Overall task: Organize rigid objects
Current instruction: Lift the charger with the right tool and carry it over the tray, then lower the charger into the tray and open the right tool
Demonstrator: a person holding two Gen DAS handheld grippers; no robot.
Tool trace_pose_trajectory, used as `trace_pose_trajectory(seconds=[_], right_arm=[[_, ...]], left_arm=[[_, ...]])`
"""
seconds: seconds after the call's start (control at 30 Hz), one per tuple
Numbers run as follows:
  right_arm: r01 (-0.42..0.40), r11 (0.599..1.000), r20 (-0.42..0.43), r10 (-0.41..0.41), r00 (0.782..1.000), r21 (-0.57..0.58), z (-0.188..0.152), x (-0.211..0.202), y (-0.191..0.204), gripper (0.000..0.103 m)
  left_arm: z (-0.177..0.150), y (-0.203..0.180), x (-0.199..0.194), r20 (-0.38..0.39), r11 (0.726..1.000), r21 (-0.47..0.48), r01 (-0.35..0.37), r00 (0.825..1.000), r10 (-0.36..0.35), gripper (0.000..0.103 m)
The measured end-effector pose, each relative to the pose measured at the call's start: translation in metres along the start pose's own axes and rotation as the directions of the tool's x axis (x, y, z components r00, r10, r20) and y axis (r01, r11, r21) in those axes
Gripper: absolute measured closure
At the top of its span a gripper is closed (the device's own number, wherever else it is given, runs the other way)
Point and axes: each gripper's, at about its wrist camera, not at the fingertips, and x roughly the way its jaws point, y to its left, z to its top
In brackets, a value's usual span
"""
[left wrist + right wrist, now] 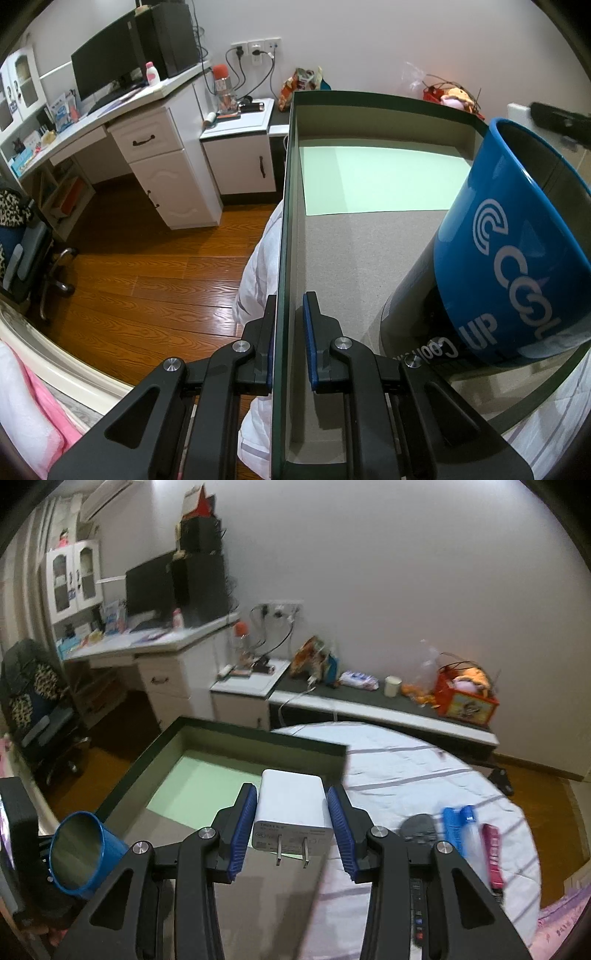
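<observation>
left gripper point(289, 339) angled down, jaws clamped on box wall point(282, 258), right gripper point(291, 821) angled down, jaws gripping white charger point(290, 806)

Black fingers point(245, 823) — blue ribbed pads, silver screws.

A desk point(122, 110) with a dark monitor point(107, 66) stands far left of the claw; wall sockets point(255, 50) sit ahead, wooden floor point(147, 266) below-left.

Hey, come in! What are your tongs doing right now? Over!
Left tongs clamped on box wall. Right tongs carrying white charger over box. Blue cup already inside.
</observation>
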Motion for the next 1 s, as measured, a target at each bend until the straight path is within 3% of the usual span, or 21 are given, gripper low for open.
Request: trace_pose_trajectory(seconds=[0.3, 0.6, 0.9, 1.0], right_arm=[[-0.044, 0.998, -0.133, 0.038, 0.990, -0.039, -0.012, 0.039, 0.025, 0.061], [-0.073, 0.997, -0.210, 0.066, 0.975, -0.027, -0.021, 0.053, 0.030, 0.061], [-0.056, 0.998, -0.214, 0.049, 0.976, -0.024, -0.019, 0.050, 0.030, 0.061], [-0.045, 0.999, -0.194, 0.040, 0.980, -0.023, -0.018, 0.045, 0.030, 0.054]], left_arm=[[0.000, 0.000, 0.000, 0.000, 1.000, 0.003, -0.002, 1.000, 0.002, 0.092], [0.000, 0.000, 0.000, -0.001, 1.000, 0.004, -0.005, 1.000, 0.005, 0.093], [0.000, 0.000, -0.001, -0.001, 1.000, 0.005, -0.005, 1.000, 0.005, 0.092], [0.000, 0.000, 0.000, -0.001, 1.000, 0.004, -0.004, 1.000, 0.004, 0.092]])
